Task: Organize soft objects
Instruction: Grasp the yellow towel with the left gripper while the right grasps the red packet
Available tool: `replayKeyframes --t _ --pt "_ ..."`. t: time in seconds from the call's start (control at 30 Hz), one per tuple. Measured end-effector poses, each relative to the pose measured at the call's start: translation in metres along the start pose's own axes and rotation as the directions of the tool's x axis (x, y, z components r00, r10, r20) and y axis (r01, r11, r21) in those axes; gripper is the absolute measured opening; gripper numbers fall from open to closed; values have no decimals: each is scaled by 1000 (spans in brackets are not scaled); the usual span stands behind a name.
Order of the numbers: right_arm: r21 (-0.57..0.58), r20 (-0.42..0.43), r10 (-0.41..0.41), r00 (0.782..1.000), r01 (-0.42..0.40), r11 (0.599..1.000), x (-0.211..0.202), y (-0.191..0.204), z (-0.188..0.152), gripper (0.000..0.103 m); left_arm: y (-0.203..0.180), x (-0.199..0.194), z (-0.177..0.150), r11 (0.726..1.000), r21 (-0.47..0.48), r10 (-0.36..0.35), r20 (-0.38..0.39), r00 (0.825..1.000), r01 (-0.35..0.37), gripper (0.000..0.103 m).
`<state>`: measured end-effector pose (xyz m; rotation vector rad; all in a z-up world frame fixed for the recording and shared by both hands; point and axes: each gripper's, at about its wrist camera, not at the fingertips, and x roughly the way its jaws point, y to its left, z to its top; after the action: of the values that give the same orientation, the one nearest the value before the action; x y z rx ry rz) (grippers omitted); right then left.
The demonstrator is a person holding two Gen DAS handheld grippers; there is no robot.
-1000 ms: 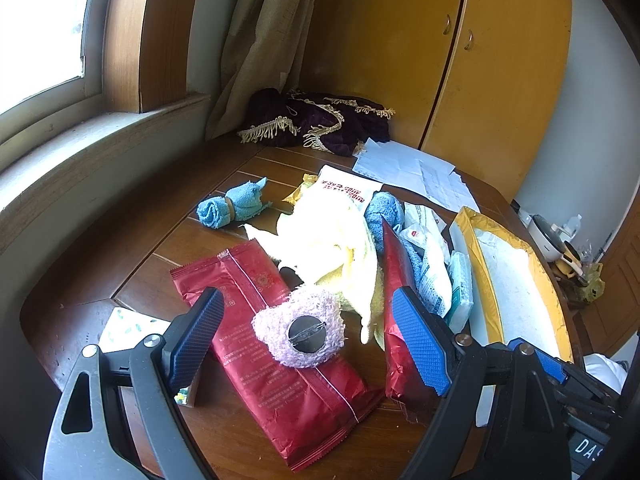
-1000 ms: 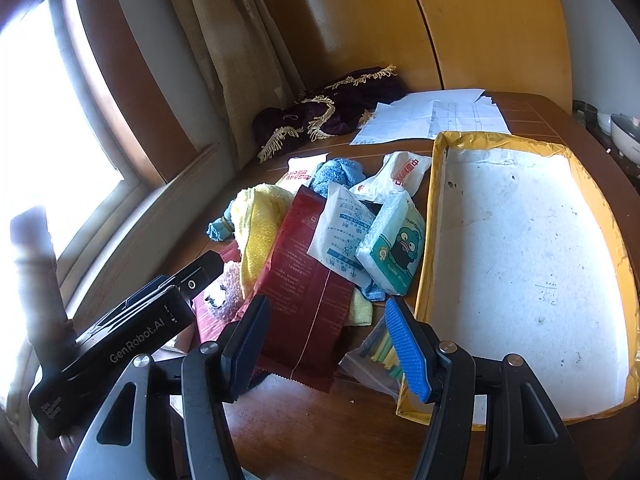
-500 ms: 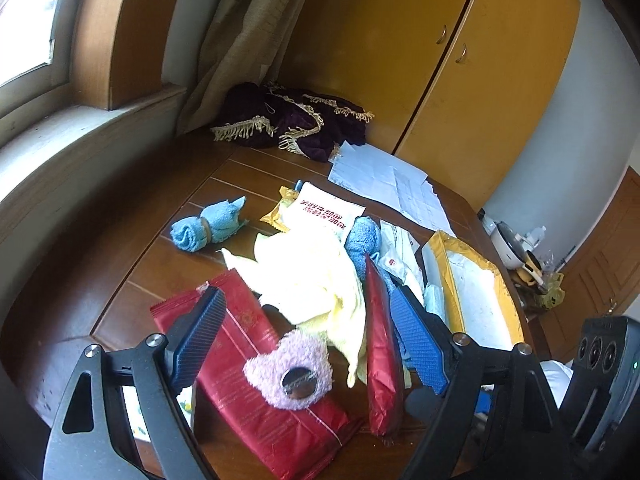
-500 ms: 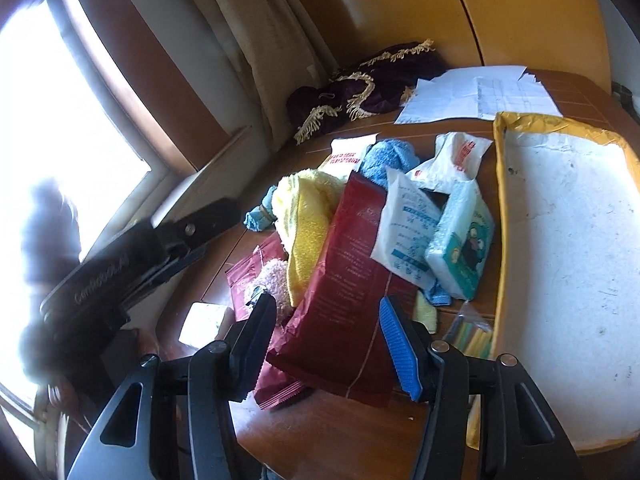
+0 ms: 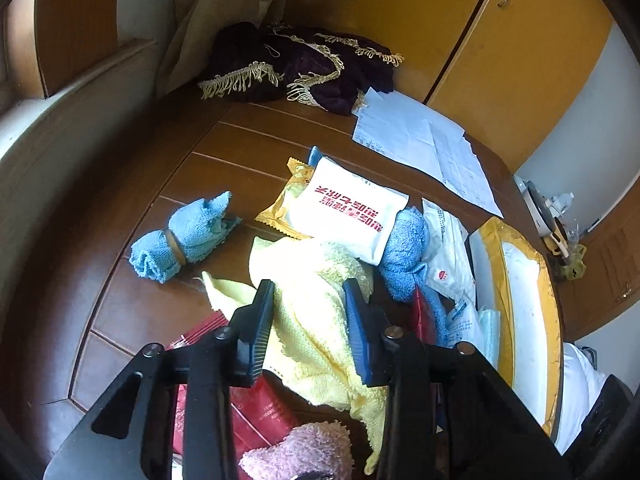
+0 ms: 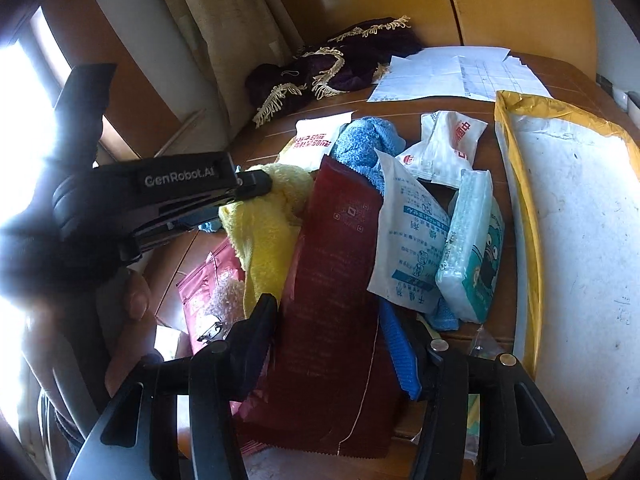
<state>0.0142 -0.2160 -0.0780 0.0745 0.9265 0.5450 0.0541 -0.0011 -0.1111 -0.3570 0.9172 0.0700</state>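
a: item one, left gripper point(image 5: 308, 316)?
b: low centre of the left view. fingers partly closed, one on each side of the yellow towel point(image 5: 316, 320), both touching the cloth; a firm clamp cannot be told. in the right view the same tool comes in from the left edge, its tip on the towel's upper fold.

a: item two, right gripper point(image 6: 332, 344)?
b: low centre of the right view. fingers narrowed around the dark red pouch point(image 6: 332, 300), which stands up between them; the black finger touches its left edge, the blue finger sits at its right edge. whether it squeezes cannot be told.

a: soft goods, placement?
b: left view: tied blue cloth point(image 5: 182, 236) lies alone at centre left on the table point(image 5: 224, 160), apart from the heap. blue towel point(image 5: 404, 248) right of centre, under the end of the white pack point(image 5: 352, 212). pink fluffy piece point(image 5: 304, 452) at the bottom edge, on a red pouch point(image 5: 256, 412).

a: packets?
b: right view: two white sachets point(image 6: 408, 240) and a tissue pack point(image 6: 472, 256) lean together right of centre, just beside the padded envelope point(image 6: 516, 184) along the right side.

a: background?
b: fringed dark cloth point(image 5: 296, 68) at upper centre of the left view, papers point(image 5: 424, 144) to its right, cupboard point(image 5: 460, 28) behind.
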Motion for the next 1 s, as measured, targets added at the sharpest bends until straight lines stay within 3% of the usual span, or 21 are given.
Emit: replayKeyframes --t 0.1,0.17,0.27,0.57,0.77,1.0 --pt "-5 13 0 1000 0 1000 -3 -1 -3 45 13 -12 -6 997 -52 -59 26 998 60 20" --pt "-8 29 22 999 -22 1000 -8 0 -3 27 20 -20 -5 990 -88 -103 48 994 107 18" --pt "-16 69 15 997 -14 1000 -19 2 -4 18 26 -36 -3 980 -123 -144 85 986 153 16" --pt "-6 124 124 985 -124 992 -47 -1 -8 14 24 -97 -7 964 -108 -217 220 951 244 16" --pt "-24 217 160 963 -159 987 -86 6 -10 14 10 -122 -17 961 -57 -248 251 936 270 16" --pt "3 301 175 937 -185 983 -123 -14 -4 14 -17 -139 -19 946 3 -312 271 911 323 16"
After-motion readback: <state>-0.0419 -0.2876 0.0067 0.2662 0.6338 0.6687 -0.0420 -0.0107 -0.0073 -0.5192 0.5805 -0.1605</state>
